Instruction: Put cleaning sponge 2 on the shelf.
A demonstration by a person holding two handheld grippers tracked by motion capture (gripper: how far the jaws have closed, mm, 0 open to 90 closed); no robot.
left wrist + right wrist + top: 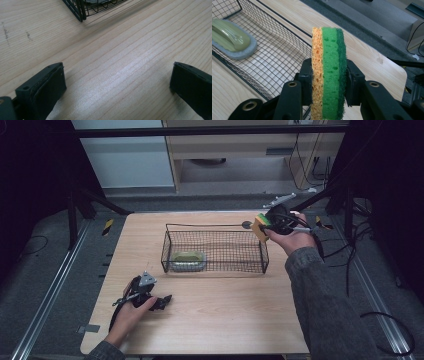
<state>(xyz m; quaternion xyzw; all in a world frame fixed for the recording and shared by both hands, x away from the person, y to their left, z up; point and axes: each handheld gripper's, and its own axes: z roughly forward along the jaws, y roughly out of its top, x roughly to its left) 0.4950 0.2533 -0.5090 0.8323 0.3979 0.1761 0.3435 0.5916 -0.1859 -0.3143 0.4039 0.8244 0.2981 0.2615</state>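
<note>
From the high view, the right tongs [270,226] hold a sponge [261,226] above the far right corner of the wire basket [215,268], so the job is likely to carry it inward over the rim before lowering. The left tongs [161,301] rest on the surface [225,315] near the basket's front left corner. In the left gripper view, these tongs [117,80] gape wide over bare wood. In the right gripper view, the sponge [329,72] stands on edge, pinched across its layers; release it clear of the green scrubber [230,37] already in the basket [274,57].
</note>
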